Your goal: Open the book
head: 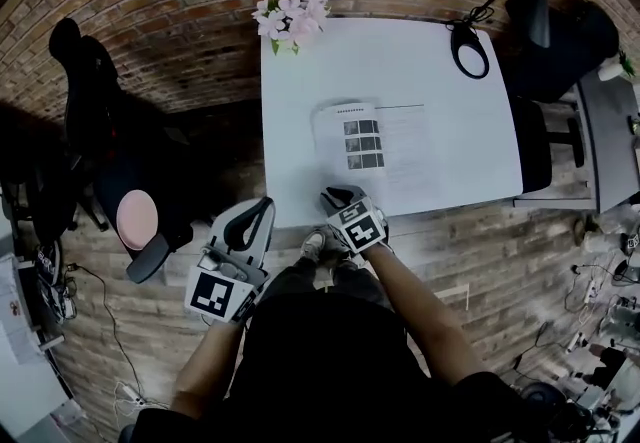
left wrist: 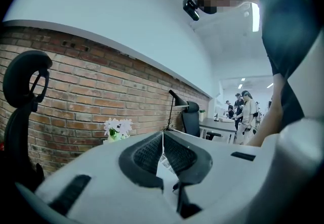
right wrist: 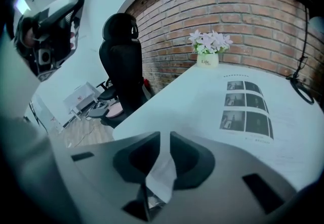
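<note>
At the lower left of the head view, the left tongs (head: 263, 205) are beside the near left corner of the worktop (head: 460, 121), pressed together with nothing between them. Just right of them, at the worktop's near edge, the right tongs (head: 340, 197) stand slightly spread with a white sheet (right wrist: 161, 175) between them. The book (head: 378, 143) lies open and flat mid-worktop, just beyond them, with a lamp (head: 470, 49) at the upper right
</note>
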Action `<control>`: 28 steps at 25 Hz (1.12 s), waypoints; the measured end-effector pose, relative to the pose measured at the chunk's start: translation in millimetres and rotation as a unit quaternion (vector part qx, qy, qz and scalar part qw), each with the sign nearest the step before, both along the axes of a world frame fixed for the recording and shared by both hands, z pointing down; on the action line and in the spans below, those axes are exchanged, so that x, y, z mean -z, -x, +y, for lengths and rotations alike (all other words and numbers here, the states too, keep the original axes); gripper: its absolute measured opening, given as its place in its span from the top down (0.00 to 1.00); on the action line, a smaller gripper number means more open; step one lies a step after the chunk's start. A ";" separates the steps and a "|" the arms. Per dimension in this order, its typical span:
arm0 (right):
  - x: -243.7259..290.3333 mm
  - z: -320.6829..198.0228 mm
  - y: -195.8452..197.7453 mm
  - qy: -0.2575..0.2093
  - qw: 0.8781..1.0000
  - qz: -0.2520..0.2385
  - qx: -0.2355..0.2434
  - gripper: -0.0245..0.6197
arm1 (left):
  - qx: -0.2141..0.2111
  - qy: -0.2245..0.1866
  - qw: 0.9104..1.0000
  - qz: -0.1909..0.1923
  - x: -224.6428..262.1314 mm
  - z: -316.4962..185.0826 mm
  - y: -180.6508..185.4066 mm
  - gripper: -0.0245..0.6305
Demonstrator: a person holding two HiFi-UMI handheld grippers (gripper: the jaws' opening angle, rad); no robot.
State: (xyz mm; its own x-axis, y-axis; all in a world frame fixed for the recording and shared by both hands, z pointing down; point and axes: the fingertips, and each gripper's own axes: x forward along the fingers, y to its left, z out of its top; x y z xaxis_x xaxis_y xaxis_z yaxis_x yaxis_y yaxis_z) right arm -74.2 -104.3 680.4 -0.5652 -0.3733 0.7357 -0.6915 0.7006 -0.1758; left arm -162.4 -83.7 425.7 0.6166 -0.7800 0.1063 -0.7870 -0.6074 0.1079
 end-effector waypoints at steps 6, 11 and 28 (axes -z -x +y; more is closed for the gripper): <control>34.8 -5.6 -12.5 -0.023 0.999 -0.032 -0.018 0.80 | -0.023 -0.007 1.000 -0.002 4.5 -4.9 -22.9 0.92; 61.6 -15.4 -43.3 -0.041 0.995 -0.062 -0.073 0.81 | -0.045 -0.029 0.999 -0.008 8.5 -9.7 -40.4 0.92; 123.4 7.6 -264.7 -0.119 0.921 -0.092 -0.360 0.94 | -0.139 -0.067 0.988 0.001 34.7 -16.3 -134.9 0.92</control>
